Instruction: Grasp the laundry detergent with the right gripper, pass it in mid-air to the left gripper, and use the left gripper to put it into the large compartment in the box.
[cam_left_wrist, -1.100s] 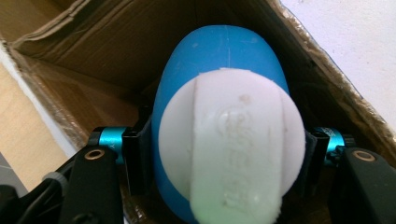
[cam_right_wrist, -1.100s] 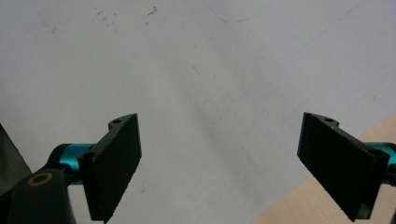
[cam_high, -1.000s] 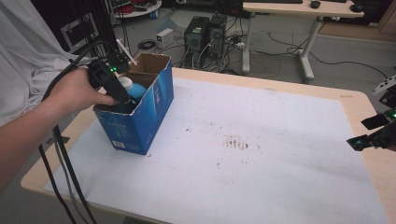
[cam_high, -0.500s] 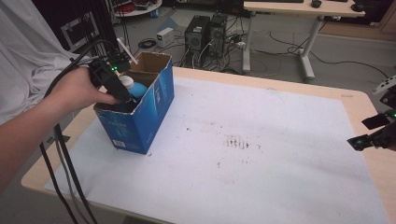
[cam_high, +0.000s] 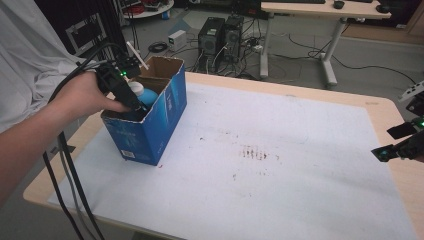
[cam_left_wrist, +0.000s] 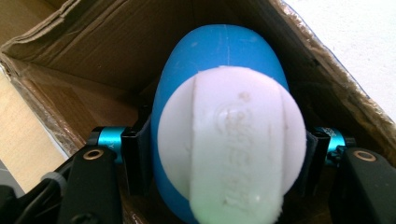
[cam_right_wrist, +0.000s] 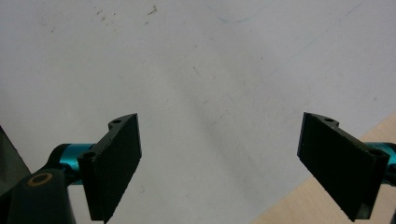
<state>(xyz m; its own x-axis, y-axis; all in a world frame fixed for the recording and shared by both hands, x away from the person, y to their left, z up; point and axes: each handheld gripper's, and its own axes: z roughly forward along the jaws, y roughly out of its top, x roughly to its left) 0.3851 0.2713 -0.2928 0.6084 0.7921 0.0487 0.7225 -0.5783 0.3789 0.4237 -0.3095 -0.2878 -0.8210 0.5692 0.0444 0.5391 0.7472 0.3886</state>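
Inside the blue cardboard box (cam_high: 159, 117), at its open top, a blue bottle (cam_left_wrist: 219, 51) w/ a white cap (cam_left_wrist: 231, 140) is held by the left gripper (cam_left_wrist: 227, 156). Seen from the left gripper view, the bottle is clamped at both sides by the black pads (cam_left_wrist: 136, 161), which press on the blue body just behind the cap; the jaws are closed about as far as the bottle allows. The cap faces the camera, w/ raised lettering across a central band; the wording can't be read. Brown inner walls of the box are seen round the bottle on three sides.

From the high view, the bottle (cam_high: 142, 94) is seen poking up in the box's near compartment, w/ the left gripper (cam_high: 131, 98) angled down into it and the left hand (cam_high: 82, 95) wrapped round the gripper body. Black cables (cam_high: 65, 165) trail off the table's left edge. The box stands upright near the left end of the white mat (cam_high: 280, 165), which covers most of the wooden table (cam_high: 385, 107).

At the far right edge, well apart from the box, the right gripper (cam_high: 400, 145) is held over the table. Its jaws are spread wide in the right gripper view, pads (cam_right_wrist: 116, 163) far apart, w/ nothing between them but bare mat.
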